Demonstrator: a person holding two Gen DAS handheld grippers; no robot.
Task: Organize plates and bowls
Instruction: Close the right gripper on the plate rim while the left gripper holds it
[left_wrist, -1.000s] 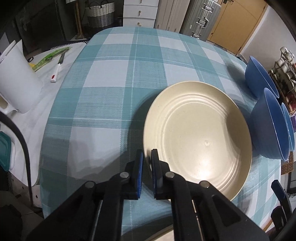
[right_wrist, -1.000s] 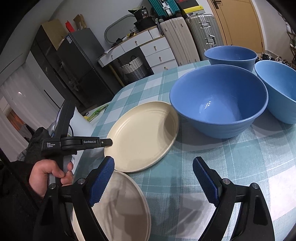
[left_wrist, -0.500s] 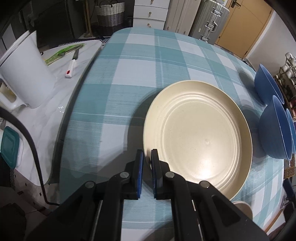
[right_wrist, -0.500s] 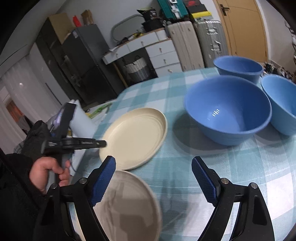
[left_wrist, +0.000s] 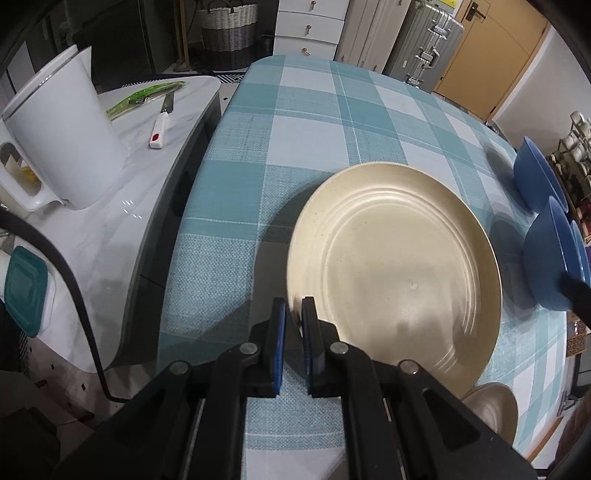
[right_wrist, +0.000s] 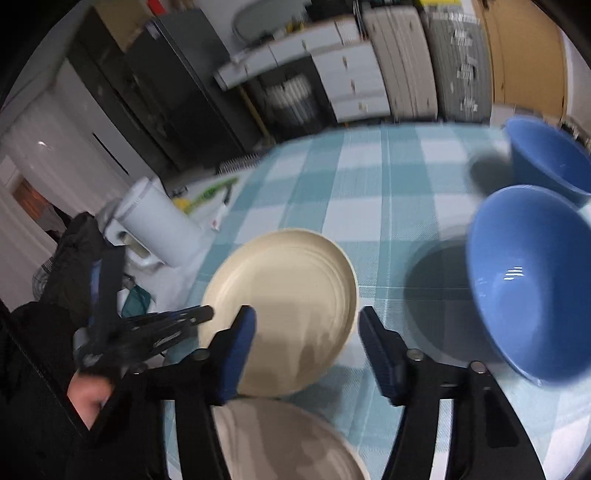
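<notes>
Plates, cream: two. The first plate (left_wrist: 395, 266) lies centre-right in the left wrist view on the checked tablecloth (left_wrist: 314, 122); the second plate (right_wrist: 291, 443) is at the lower edge of the right wrist view. Bowls, blue: three, of which the near bowl (right_wrist: 532, 280) and far bowl (right_wrist: 546, 158) sit at right, with the third bowl (left_wrist: 581, 254) behind. Left gripper (left_wrist: 293, 317): pads pinched onto the first plate's near rim. Right gripper (right_wrist: 306, 350): jaws closing, apart, gripping nothing. White jug (left_wrist: 59, 133): one, upper left.
</notes>
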